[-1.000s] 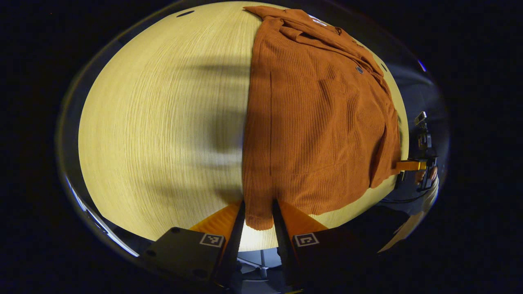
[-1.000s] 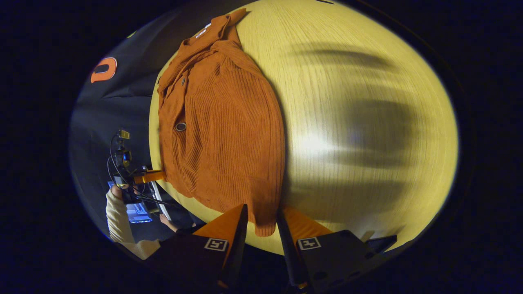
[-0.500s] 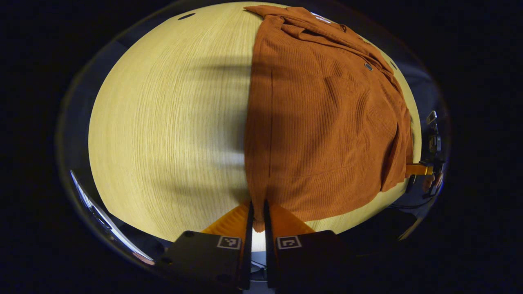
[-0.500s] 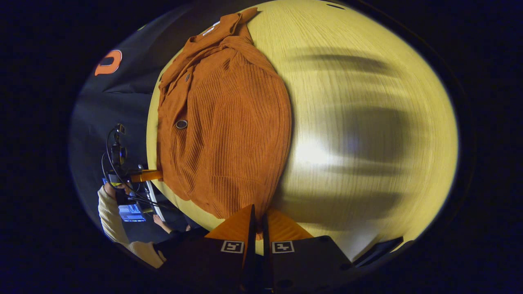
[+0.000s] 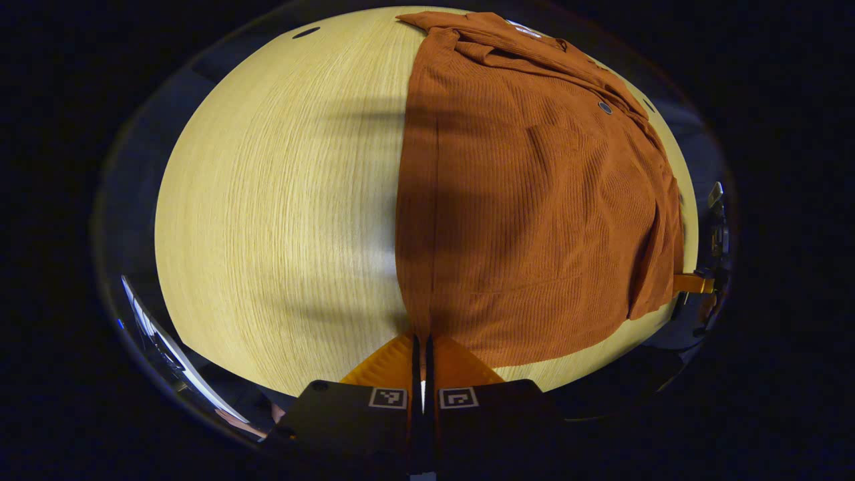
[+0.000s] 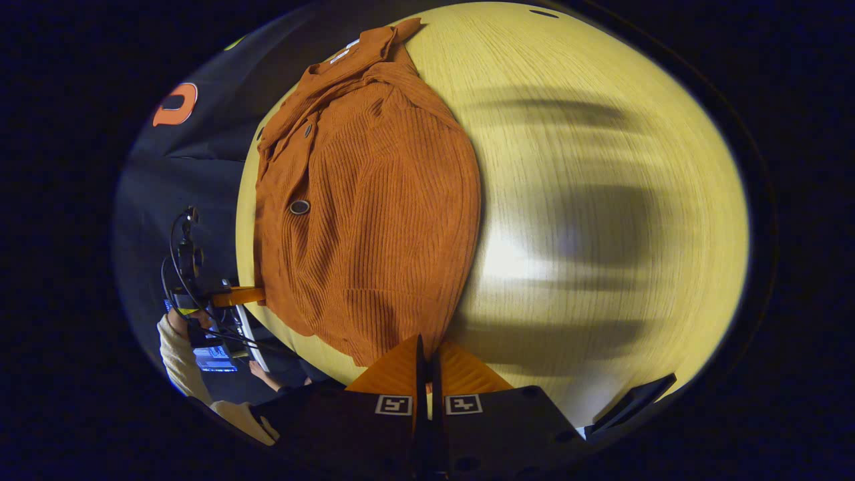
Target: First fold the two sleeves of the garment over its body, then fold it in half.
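In the left gripper view, a rust-orange ribbed knit cardigan (image 5: 534,200) lies flat on the pale wooden table (image 5: 280,200), sleeves folded over its body, collar at the far edge, a dark button (image 5: 605,107) near the placket. The left gripper (image 5: 421,347) has its fingers pressed together on the near hem corner.

In the right gripper view, the cardigan (image 6: 374,220) spreads along the table's (image 6: 601,167) left side. The right gripper (image 6: 427,351) is closed, pinching the other hem corner. The left gripper (image 6: 244,296) shows farther off at the hem, a hand (image 6: 175,322) holding it.
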`<act>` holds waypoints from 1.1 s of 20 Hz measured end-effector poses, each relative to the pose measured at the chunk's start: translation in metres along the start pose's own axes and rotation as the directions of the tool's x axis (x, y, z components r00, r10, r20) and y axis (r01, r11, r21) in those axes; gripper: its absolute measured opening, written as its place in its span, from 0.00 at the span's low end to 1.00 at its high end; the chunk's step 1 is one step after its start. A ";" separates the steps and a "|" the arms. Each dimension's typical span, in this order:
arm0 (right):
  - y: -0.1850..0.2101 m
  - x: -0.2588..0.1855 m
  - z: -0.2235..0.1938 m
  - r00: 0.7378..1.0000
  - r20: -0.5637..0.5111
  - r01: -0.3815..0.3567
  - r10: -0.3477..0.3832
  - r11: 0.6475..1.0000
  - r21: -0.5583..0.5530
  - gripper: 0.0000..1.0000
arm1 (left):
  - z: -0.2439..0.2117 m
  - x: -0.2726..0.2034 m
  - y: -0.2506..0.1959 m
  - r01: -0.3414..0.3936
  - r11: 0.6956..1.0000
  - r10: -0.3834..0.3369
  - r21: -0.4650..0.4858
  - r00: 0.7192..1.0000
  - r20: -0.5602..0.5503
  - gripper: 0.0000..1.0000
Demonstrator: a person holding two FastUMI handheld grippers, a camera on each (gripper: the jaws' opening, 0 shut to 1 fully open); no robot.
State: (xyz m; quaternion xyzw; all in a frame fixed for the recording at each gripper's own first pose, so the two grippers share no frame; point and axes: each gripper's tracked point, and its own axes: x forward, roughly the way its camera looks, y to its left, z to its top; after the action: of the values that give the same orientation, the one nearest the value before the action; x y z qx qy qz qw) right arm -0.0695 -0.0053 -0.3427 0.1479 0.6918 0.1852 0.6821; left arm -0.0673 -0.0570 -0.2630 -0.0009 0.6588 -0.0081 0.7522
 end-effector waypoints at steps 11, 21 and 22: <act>0.021 -0.053 0.011 0.976 0.055 0.218 -0.212 0.963 -0.161 0.04 | 0.040 -0.057 -0.109 -0.013 0.998 0.013 -0.069 1.000 0.000 0.04; 0.113 -0.133 0.086 0.954 0.300 0.116 -0.027 0.952 -0.283 0.04 | 0.171 -0.202 -0.267 0.088 0.996 -0.090 0.018 0.961 0.260 0.04; 0.121 -0.142 0.096 0.940 0.341 0.118 -0.007 0.945 -0.304 0.04 | 0.189 -0.217 -0.283 0.071 0.997 -0.080 0.039 0.948 0.307 0.04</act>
State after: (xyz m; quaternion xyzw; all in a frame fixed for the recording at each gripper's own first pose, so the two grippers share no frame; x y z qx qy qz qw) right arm 0.0244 0.0428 -0.1615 0.0422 0.5308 0.2451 0.8102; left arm 0.0887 -0.3388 -0.0195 -0.0170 0.5326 -0.0458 0.8450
